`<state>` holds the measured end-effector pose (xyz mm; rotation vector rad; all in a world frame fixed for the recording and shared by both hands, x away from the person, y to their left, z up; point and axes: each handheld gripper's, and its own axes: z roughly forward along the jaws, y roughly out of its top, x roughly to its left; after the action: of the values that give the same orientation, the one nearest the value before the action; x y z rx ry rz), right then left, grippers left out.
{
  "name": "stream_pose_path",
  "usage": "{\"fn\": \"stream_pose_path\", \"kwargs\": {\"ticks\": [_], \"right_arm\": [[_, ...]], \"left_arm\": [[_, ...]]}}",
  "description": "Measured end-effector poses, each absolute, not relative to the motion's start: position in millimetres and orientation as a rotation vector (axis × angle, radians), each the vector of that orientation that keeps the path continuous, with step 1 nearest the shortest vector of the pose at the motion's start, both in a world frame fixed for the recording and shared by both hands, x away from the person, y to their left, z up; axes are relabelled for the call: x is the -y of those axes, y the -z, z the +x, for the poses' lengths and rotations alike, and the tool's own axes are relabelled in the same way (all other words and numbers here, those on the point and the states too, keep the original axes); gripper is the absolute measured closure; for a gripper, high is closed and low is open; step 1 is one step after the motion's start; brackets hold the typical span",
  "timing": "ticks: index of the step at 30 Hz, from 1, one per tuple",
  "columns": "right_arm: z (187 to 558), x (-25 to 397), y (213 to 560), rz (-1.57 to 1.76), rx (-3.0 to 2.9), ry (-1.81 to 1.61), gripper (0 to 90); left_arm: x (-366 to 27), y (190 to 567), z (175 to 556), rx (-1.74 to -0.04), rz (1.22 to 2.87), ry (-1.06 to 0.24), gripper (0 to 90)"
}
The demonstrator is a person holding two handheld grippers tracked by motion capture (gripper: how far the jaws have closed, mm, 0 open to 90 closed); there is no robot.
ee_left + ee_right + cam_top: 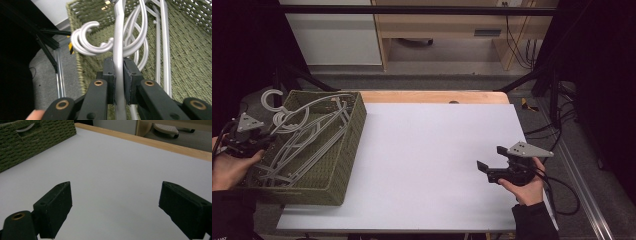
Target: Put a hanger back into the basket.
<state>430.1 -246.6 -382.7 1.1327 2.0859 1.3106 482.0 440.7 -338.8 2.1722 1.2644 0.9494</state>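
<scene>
Several grey hangers (307, 137) lay piled in the green woven basket (354, 135), which stood at the left end of the white counter (432, 165), its near corner past the counter's front edge. The left gripper (254, 140) sat at the basket's left wall, held in the person's left hand (229, 167), and its fingers (109, 75) were clamped tight on the bar of one hanger (119, 62), with the pads pressed against both sides of it. That hanger's bar ran up between the pads into the basket, and curved hooks (86, 40) of the pile crossed just beyond the fingers, over the basket's rim. The right gripper (492, 162) hovered well right of the basket, over bare counter, in the right hand (527, 187). Its fingers (53, 207) stood wide apart with nothing between them, pointing toward the basket, whose wall showed at the far left of the right gripper view.
</scene>
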Motion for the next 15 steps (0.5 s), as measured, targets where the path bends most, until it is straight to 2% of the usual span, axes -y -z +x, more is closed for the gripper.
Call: {"fn": "stream_pose_path", "kwargs": {"ticks": [7,15], "right_arm": [[430.3,246.6,382.9,1.129,-2.09,-1.307,11.4],[430.6,245.6,383.4,1.132,-2.091,-1.306,11.4]], "left_arm": [[-422.4,354.2,487.4,-1.283,2.225,-0.886,81.4],[-430.3,374.0,491.9,-1.389,2.198,-0.761,81.1]]}}
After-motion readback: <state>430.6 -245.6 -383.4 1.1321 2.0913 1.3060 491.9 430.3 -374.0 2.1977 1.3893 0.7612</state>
